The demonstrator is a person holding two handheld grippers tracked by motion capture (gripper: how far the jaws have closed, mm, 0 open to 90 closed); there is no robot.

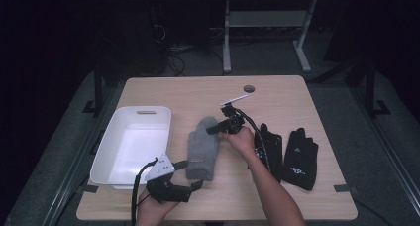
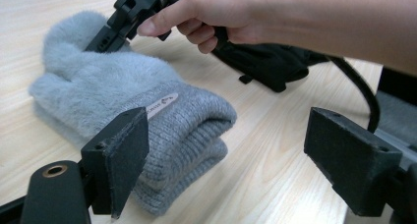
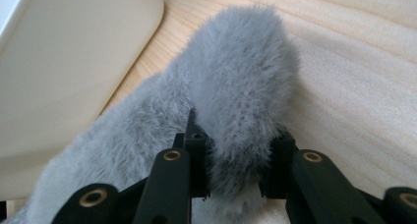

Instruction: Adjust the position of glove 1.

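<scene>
Mittens — grey and fluffy, stacked as a pair — are lying on the worktop just beside the white bin, with the black gloves a little apart on the other side. Nothing is seen inside the bin, so the sorting, judged from how things lie, is at its start: no item has been put away yet.

The right tool is set at the far, fingertip end of the mittens. In the right gripper view its jaws are seen closed in on the fuzzy thumb or tip, the pile bulging between the pads, so a pinch on the upper mitten appears to be made. The mitten is not yet lifted — it is resting on the wood along its whole length.

The left tool is held low near the knitted cuff. In the left gripper view its jaws are standing wide apart, one pad just in front of the cuff and the other well to the side over bare wood; nothing is gripped by it.

What is left, as a judgement: the cuff end is to be taken or steadied, the grey pair carried over the rim and dropped into the bin, and the black gloves handled likewise afterwards.
</scene>
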